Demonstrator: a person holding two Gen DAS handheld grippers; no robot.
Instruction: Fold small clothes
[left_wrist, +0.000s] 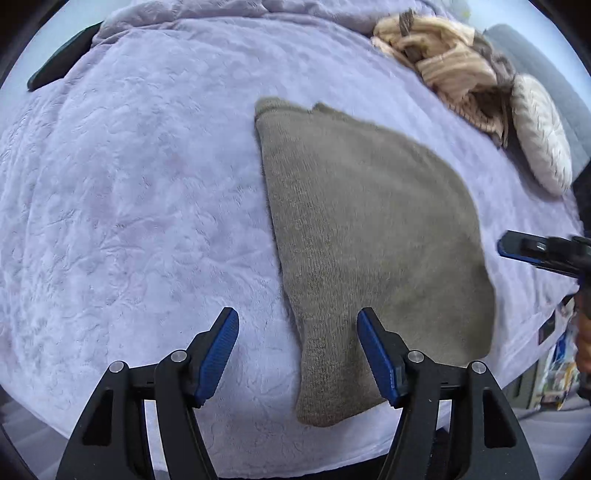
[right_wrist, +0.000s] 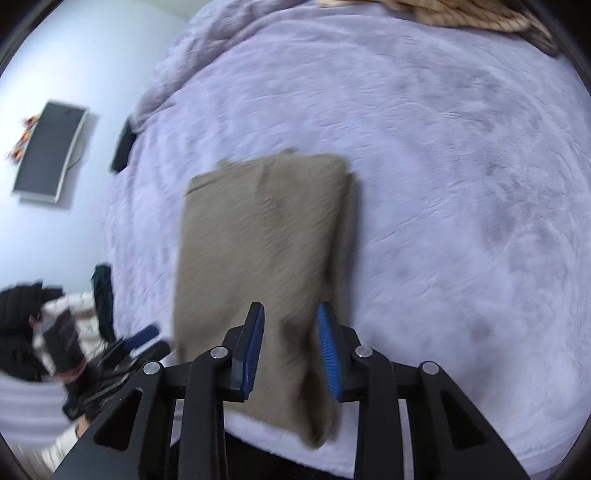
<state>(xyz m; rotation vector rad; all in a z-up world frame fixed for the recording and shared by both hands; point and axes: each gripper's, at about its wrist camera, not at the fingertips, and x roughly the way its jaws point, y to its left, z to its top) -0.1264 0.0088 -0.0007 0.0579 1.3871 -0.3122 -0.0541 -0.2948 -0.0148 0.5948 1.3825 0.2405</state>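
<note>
Fingers of both grippers stand apart, gripping nothing, above a folded brown garment on a lilac blanket.

Left gripper is wide open; right gripper narrower. Only the left view shows a white cushion beyond tan clothes; only the right shows a dark wall panel.

Both wrist cameras look steeply down, close over the bed — sharing the folded brown garment.

Bare blanket lies open left of the garment; clothes pile and cushion crowd the far right.
</note>
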